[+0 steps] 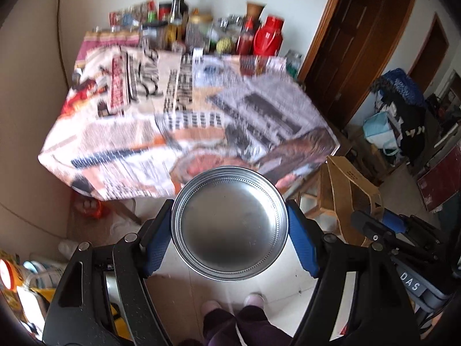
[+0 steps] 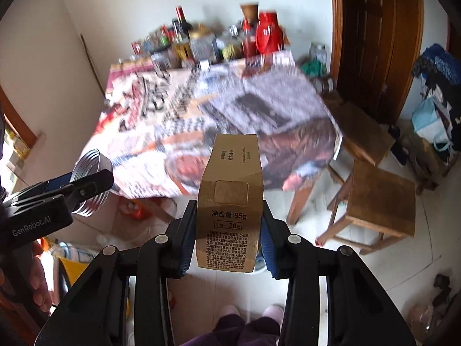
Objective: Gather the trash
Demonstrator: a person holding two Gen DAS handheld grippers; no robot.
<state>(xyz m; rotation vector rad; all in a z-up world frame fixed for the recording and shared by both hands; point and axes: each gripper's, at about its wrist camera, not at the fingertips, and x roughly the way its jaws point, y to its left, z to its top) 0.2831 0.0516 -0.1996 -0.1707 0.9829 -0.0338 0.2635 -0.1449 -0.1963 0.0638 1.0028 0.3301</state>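
Note:
My left gripper (image 1: 229,225) is shut on a round silver tin can (image 1: 229,223), its flat end facing the camera, held in the air in front of the table. The can also shows in the right wrist view (image 2: 89,183), at the left with the left gripper (image 2: 57,196). My right gripper (image 2: 229,225) is shut on a brown cardboard box (image 2: 230,201) with black print, held upright between the blue pads. That box also shows in the left wrist view (image 1: 345,196), at the right.
A table with a newspaper-print cloth (image 1: 178,109) stands ahead, with several bottles and a red thermos (image 1: 269,36) at its far end. Wooden stools (image 2: 380,201) stand to the right, bags (image 1: 397,121) by the door. Clutter lies on the floor at the left.

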